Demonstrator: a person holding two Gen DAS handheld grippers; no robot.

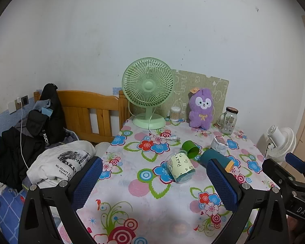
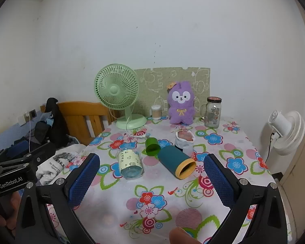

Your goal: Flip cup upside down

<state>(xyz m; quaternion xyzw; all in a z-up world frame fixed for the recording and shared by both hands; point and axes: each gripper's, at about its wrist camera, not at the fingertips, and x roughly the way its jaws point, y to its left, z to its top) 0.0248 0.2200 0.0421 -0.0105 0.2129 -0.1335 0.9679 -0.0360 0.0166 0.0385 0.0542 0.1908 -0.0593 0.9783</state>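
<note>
Desk [image 2: 229, 152] under a floral cloth; several cups lying on their sides near the middle. Clear glass cup [image 2: 130, 163] with a pale label, on its side, base toward the right wrist camera; teal cup [image 2: 175, 160] with a yellow rim just to its right, also on its side, mouth toward the camera; small green cup [image 2: 152, 145] tipped over behind and between them, close against the teal one, contact cannot be told. White crumpled cup [image 2: 184, 141] standing upright just behind the teal cup.

Left gripper [image 1: 154, 185] hovers low over the near desk, blue pads spread wide, nothing between them; glass cup [image 1: 182, 167] lies ahead in the gap. Right gripper [image 2: 152, 183] likewise spread wide and empty, above the near edge; glass and teal cups both ahead of it, well short of the pads.

Back row along the wall: green fan [image 2: 120, 95], cotton-swab jar [image 2: 156, 111], purple plush toy [image 2: 181, 103], glass jar [image 2: 213, 111] with a lid. White fan [image 2: 285, 130] off the desk's right side; bed with wooden headboard [image 1: 87, 109] and piled clothes [image 1: 30, 134] to the left.
</note>
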